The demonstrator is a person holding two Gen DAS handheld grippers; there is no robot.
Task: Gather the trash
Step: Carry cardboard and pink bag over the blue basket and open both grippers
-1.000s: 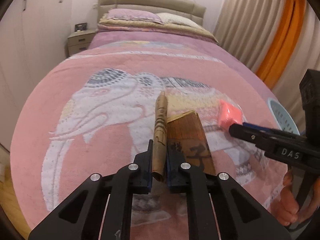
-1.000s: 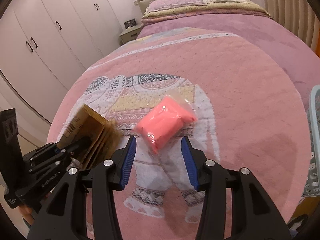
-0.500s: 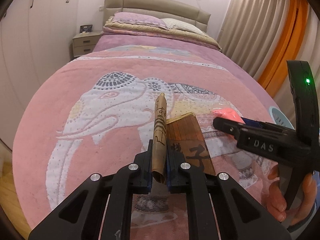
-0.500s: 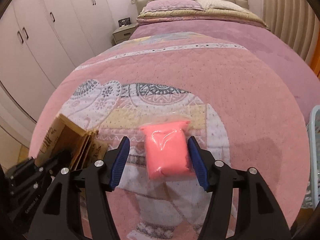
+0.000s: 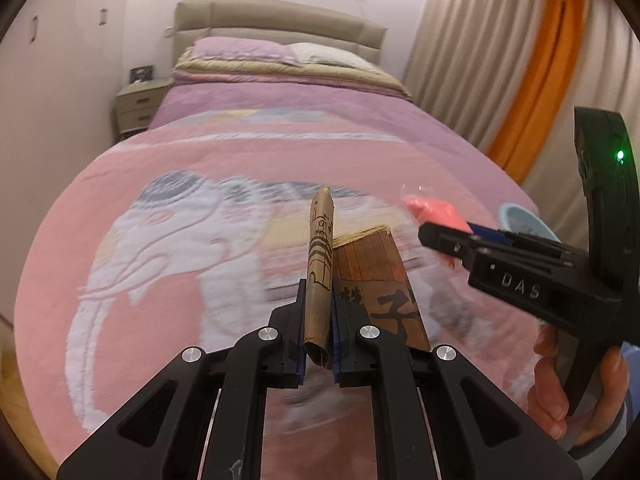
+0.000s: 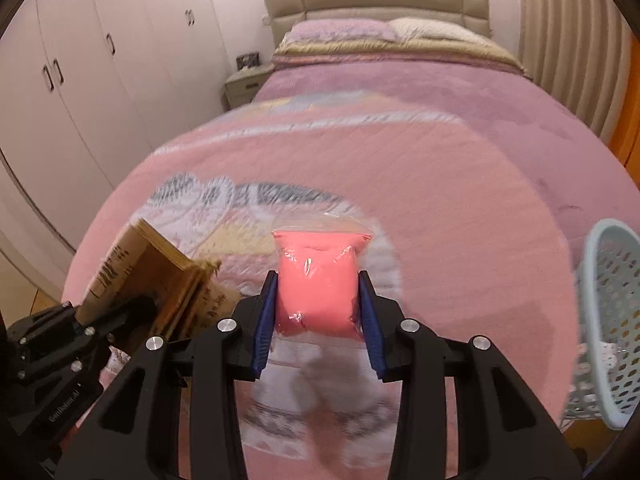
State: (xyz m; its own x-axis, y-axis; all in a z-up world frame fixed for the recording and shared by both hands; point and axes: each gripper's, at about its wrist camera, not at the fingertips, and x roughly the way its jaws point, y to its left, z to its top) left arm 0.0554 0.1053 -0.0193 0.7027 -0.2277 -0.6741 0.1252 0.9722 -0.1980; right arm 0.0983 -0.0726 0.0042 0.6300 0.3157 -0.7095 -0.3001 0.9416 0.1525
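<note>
The left gripper (image 5: 318,320) is clamped on a folded brown printed cardboard package (image 5: 320,264), which sticks out ahead of its fingers above the pink elephant-patterned bedspread (image 5: 168,240). The right gripper (image 6: 316,308) squeezes a clear plastic bag of pink filling (image 6: 316,284) between its blue pads (image 6: 264,320). Off to its right stands a pale blue perforated plastic basket (image 6: 608,320). Both pieces seem picked up; dropping them in the basket likely remains.

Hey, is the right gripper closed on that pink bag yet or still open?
Closed on it. The right gripper has both blue fingers pressed against the sides of the pink bag, above the bedspread.
</note>
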